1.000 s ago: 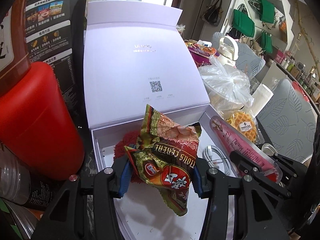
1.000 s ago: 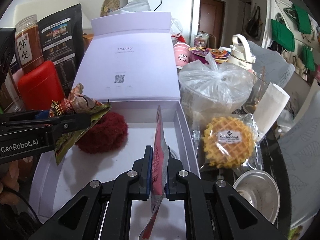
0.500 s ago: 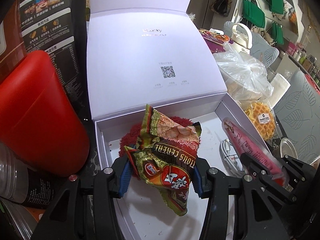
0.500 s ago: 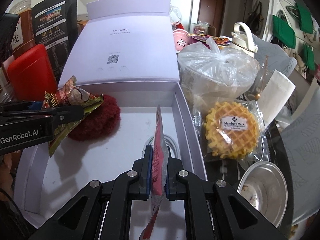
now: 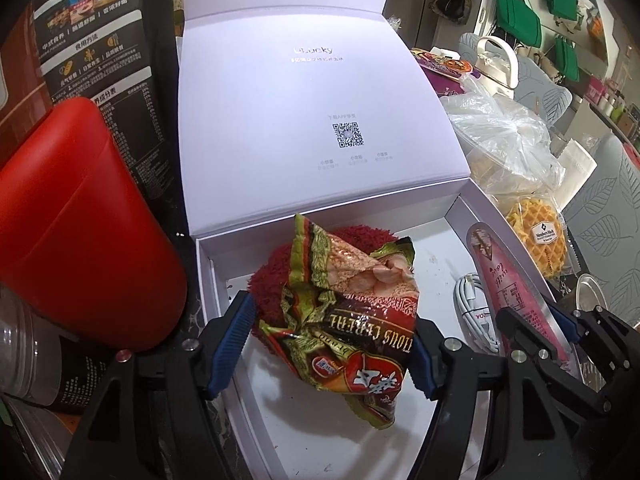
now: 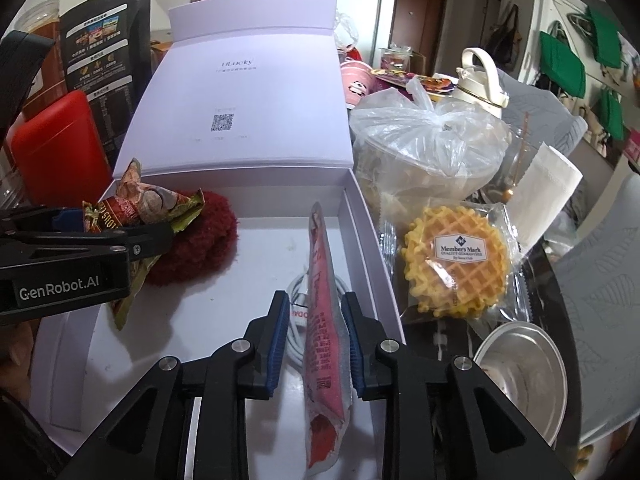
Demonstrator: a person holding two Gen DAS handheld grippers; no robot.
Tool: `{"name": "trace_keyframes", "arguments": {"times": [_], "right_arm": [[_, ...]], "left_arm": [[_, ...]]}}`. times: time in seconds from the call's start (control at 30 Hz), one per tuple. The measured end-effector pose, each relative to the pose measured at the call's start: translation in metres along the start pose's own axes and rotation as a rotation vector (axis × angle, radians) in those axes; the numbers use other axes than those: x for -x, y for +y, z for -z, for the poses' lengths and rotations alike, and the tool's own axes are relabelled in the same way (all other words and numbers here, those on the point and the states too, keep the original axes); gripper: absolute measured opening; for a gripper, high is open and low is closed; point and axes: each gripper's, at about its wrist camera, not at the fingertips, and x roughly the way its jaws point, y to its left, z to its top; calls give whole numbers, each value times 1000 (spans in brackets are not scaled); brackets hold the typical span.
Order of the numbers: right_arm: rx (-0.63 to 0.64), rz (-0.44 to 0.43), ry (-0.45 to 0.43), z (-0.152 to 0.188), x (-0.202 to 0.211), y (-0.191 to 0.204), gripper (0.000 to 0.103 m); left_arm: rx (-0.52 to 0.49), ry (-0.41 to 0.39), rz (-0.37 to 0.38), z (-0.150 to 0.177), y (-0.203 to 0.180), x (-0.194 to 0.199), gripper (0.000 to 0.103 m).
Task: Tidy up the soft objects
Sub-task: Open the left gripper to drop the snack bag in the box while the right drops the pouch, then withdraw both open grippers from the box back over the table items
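Observation:
An open white box (image 5: pixel 208 276) (image 6: pixel 372 240) lies before me with its lid up. My left gripper (image 5: pixel 332 340) holds a crumpled cereal packet (image 5: pixel 352 320) over the box's left side, above a dark red fluffy item (image 5: pixel 280 272) (image 6: pixel 200 248). The packet (image 6: pixel 136 208) also shows in the right wrist view. My right gripper (image 6: pixel 316 336) has its jaws parted around a pink sachet (image 6: pixel 324 340) (image 5: pixel 508 292) that stands on edge by the box's right wall. A coiled white cable (image 5: pixel 472 312) (image 6: pixel 296 304) lies under it.
A red container (image 5: pixel 80 240) and a black pouch (image 5: pixel 92 40) stand left of the box. Right of it are a wrapped waffle (image 6: pixel 456 260), a tied plastic bag (image 6: pixel 428 148), a foil cup (image 6: pixel 524 368) and a white bottle (image 6: pixel 480 76).
My right gripper's jaws have opened off the pink sachet. Both grippers have dropped lower into the box. The left gripper still grips the packet.

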Motion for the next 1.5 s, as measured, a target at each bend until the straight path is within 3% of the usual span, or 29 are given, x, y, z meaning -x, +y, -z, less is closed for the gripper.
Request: {"name": "trace_keyframes", "arguments": {"times": [0.23, 0.47, 1.27, 1.5], "right_arm": [[-8, 12, -7, 1, 10, 0, 27], [-10, 29, -33, -2, 32, -2, 27], [-9, 76, -218, 2, 153, 2, 27], [-20, 83, -266, 12, 185, 3, 46]], "left_arm": [[-29, -26, -23, -2, -5, 7, 69], [-12, -54, 14, -1, -2, 27, 69], [-45, -240, 56, 16, -19, 151, 69], [-70, -291, 51, 28, -22, 184, 69]]}}
